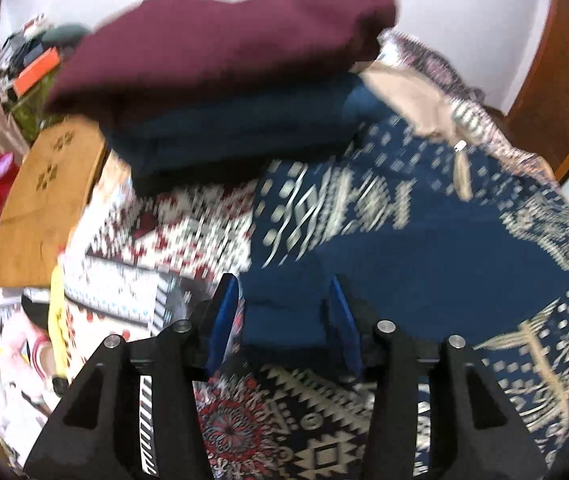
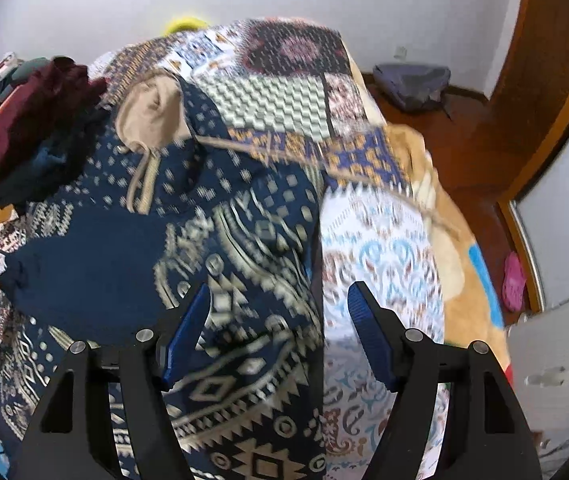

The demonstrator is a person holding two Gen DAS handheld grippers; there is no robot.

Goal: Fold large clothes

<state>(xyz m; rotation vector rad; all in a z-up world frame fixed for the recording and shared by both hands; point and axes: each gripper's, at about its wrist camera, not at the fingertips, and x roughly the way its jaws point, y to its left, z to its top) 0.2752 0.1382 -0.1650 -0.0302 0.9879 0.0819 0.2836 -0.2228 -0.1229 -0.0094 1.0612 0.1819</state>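
Note:
A large navy hoodie with a cream geometric pattern (image 1: 424, 220) lies spread on the patterned bed cover; it also shows in the right wrist view (image 2: 164, 248). Its tan-lined hood (image 2: 148, 116) lies at the far end with a drawstring. My left gripper (image 1: 284, 296) is open, its blue fingers either side of a plain navy part of the hoodie, just above it. My right gripper (image 2: 278, 300) is open over the hoodie's right edge, where it meets the bed cover. Both views are motion-blurred.
A stack of folded clothes, maroon (image 1: 224, 40) on dark blue (image 1: 244, 132), sits at the far left of the bed. A wooden board (image 1: 48, 200) lies left of it. The patchwork bed cover (image 2: 380, 248) ends at a wooden floor (image 2: 464, 152) on the right.

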